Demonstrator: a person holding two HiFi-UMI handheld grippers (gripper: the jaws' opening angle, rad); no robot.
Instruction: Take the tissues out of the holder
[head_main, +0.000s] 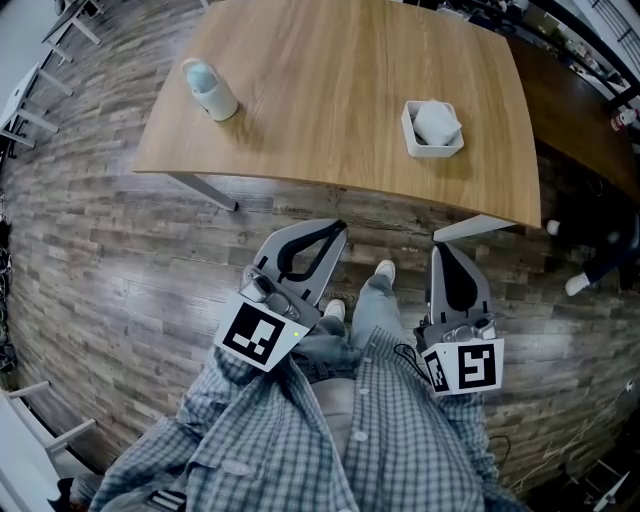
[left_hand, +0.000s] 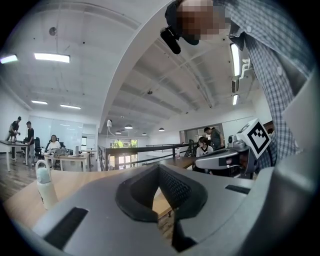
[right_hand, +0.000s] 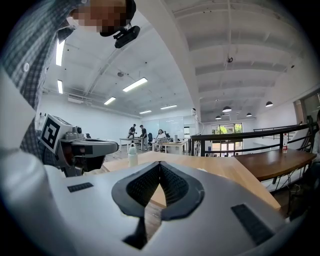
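Head view: a white square tissue holder (head_main: 432, 150) holding pale crumpled tissues (head_main: 437, 122) sits near the front right of the light wooden worktop (head_main: 330, 90). The left hand-held gripper (head_main: 330, 236) and the right hand-held gripper (head_main: 447, 252) both hang short of its edge.

Left gripper view: the jaws are clenched on nothing.

Right gripper view: these jaws are likewise pressed together and empty.

This looks like the approach step. Next, the nearer right hand-held gripper likely must spread its jaws above the tissues.

Smooth matt wooden table (head_main: 330, 90), white plastic-looking holder (head_main: 409, 126).
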